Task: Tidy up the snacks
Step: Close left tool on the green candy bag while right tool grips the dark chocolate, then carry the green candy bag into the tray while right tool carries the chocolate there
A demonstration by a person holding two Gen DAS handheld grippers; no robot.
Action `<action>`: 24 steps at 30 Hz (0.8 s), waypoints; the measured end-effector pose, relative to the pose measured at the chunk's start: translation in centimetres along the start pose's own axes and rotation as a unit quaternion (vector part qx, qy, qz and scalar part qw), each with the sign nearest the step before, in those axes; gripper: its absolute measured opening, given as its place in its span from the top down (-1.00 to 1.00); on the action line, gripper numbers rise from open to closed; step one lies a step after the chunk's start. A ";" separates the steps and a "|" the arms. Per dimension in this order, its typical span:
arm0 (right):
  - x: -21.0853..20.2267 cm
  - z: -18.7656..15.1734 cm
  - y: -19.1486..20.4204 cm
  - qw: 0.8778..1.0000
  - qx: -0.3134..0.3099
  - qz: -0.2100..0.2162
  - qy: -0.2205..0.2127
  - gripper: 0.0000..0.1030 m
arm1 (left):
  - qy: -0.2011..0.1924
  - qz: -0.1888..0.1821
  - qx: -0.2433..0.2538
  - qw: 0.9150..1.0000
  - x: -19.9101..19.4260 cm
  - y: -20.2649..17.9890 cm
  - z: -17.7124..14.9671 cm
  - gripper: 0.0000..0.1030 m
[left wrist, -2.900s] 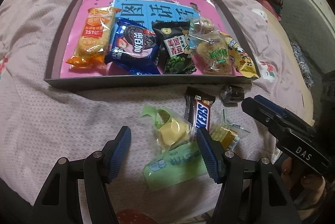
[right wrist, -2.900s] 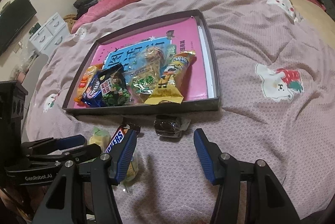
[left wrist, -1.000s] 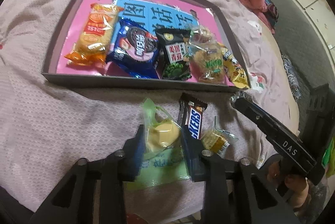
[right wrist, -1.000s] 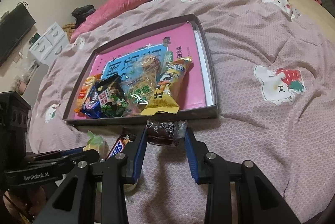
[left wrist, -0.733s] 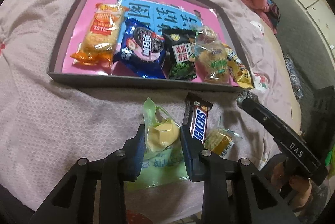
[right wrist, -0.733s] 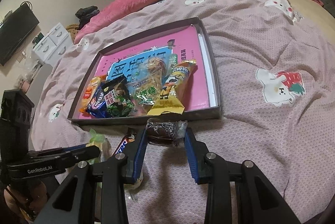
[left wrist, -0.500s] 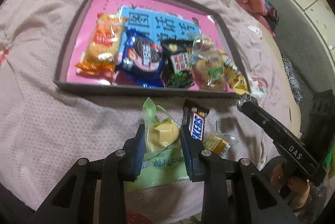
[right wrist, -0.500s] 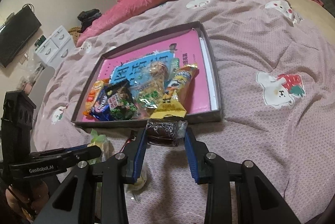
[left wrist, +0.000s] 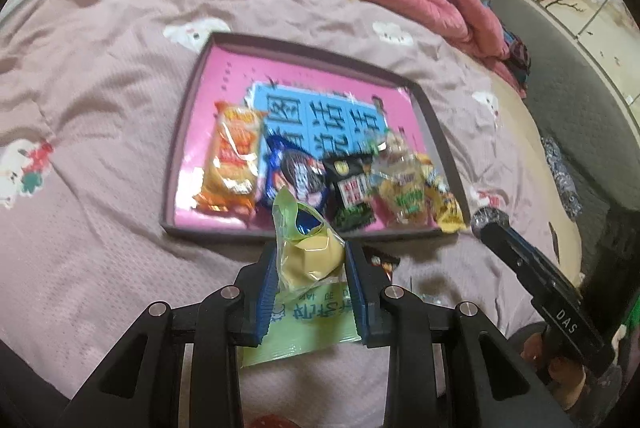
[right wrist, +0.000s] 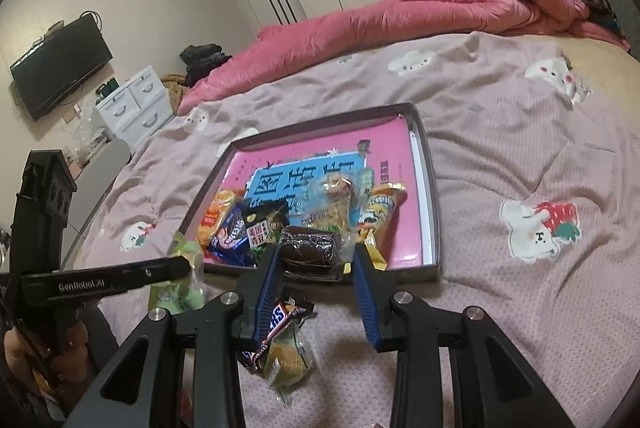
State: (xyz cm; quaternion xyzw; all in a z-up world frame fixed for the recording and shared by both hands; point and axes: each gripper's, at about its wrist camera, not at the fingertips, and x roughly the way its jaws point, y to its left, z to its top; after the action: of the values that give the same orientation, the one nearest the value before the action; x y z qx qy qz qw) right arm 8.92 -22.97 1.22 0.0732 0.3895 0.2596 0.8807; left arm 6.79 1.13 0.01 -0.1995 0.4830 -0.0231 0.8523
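Both snacks have just come up off the bed — the left gripper (left wrist: 311, 270), low centre, is clamped on the yellow cake (left wrist: 314, 260), the right gripper (right wrist: 315, 270) on the brown cake (right wrist: 310, 248). Each hangs just short of the tray (left wrist: 182, 131), so only dropping them in remains.

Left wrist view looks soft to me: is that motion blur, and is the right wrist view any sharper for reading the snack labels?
Left wrist view: the tray and its packets are smeared, print unreadable, while the tongs and the yellow snack in a green wrapper are crisper. Right wrist view: sharper; the Snickers bar lettering reads, fisheye bending the edges.
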 end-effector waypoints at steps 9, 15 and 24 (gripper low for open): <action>0.2 0.4 -0.7 1.000 0.015 -0.008 -0.007 0.29 | -0.040 0.011 -0.014 0.999 -0.9 1.4 2.1 0.36; 0.1 0.7 -1.1 1.000 0.018 -0.016 -0.015 0.29 | -0.052 0.020 -0.014 0.998 -0.5 1.7 3.1 0.36; 0.4 1.2 -2.0 0.999 0.029 -0.028 -0.019 0.29 | -0.063 0.029 -0.013 0.998 0.6 2.4 4.2 0.36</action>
State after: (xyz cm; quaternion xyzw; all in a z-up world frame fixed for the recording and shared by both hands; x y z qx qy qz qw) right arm 10.81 -24.42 1.12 0.0928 0.3820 0.2218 0.8924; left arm 10.23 4.56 0.54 -0.1974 0.4346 0.0200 0.8785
